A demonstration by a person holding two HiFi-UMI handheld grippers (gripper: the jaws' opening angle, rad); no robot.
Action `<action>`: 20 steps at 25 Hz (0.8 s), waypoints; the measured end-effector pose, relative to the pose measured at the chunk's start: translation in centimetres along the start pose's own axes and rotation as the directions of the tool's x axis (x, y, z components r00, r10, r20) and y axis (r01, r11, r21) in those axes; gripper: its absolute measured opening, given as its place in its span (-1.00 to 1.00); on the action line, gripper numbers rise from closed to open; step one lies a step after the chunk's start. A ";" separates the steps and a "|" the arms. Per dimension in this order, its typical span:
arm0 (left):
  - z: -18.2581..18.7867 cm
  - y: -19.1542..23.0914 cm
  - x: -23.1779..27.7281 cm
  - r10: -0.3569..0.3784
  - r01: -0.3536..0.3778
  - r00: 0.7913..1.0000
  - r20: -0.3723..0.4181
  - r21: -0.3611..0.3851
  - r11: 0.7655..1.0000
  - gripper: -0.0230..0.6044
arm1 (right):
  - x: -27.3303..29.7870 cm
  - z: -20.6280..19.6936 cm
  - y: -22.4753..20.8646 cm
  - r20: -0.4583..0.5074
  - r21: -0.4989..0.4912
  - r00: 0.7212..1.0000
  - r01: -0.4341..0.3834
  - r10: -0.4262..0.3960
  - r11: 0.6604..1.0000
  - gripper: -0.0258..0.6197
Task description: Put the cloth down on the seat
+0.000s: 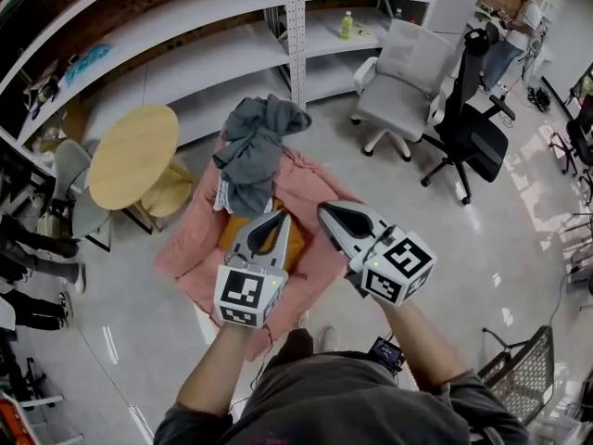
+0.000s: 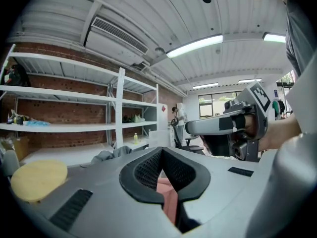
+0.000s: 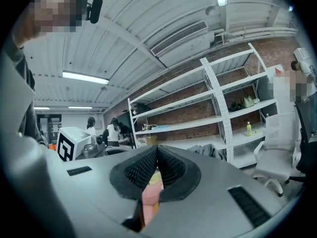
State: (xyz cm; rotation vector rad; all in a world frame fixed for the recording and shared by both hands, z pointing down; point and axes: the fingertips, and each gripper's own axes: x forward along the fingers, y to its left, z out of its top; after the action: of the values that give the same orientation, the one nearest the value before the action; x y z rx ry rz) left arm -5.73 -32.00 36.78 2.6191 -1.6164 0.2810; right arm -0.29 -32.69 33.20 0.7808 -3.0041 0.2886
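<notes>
A pink cloth (image 1: 190, 239) lies spread over a low seat, and the seat's orange cushion (image 1: 233, 227) shows through a gap in it. A bundle of grey clothes (image 1: 255, 151) is heaped on the far side of the seat. My left gripper (image 1: 281, 216) hovers above the cloth's near part with its jaws shut and nothing between them. My right gripper (image 1: 323, 209) is beside it, also shut and empty. In the left gripper view, the pink cloth (image 2: 168, 195) shows below the closed left gripper (image 2: 162, 150). The right gripper view shows the same cloth (image 3: 150, 197) under the right gripper (image 3: 157, 148).
A round wooden table (image 1: 134, 156) stands left of the seat. A white office chair (image 1: 403, 86) and a black one (image 1: 473, 128) are at the back right. White shelving (image 1: 296, 26) runs along the far wall. People's legs (image 1: 28, 248) are at the left edge.
</notes>
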 end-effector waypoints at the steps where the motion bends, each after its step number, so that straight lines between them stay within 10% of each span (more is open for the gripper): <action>1: 0.0 -0.2 0.0 0.000 0.000 1.000 0.001 -0.003 1.000 -0.90 | -0.3 -0.1 0.0 -0.003 -0.002 1.000 0.003 -0.003 1.000 -0.87; 20: -0.3 -1.4 -0.3 0.002 -0.002 1.000 0.008 -0.040 0.999 -0.90 | -1.2 -0.7 0.9 -0.012 -0.004 1.000 -0.005 0.005 1.000 -0.87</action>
State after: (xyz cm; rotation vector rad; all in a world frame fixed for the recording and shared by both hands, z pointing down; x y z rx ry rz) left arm -4.67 -31.10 37.05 2.5925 -1.6098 0.2359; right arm 0.26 -31.19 33.62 0.7684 -2.9954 0.2865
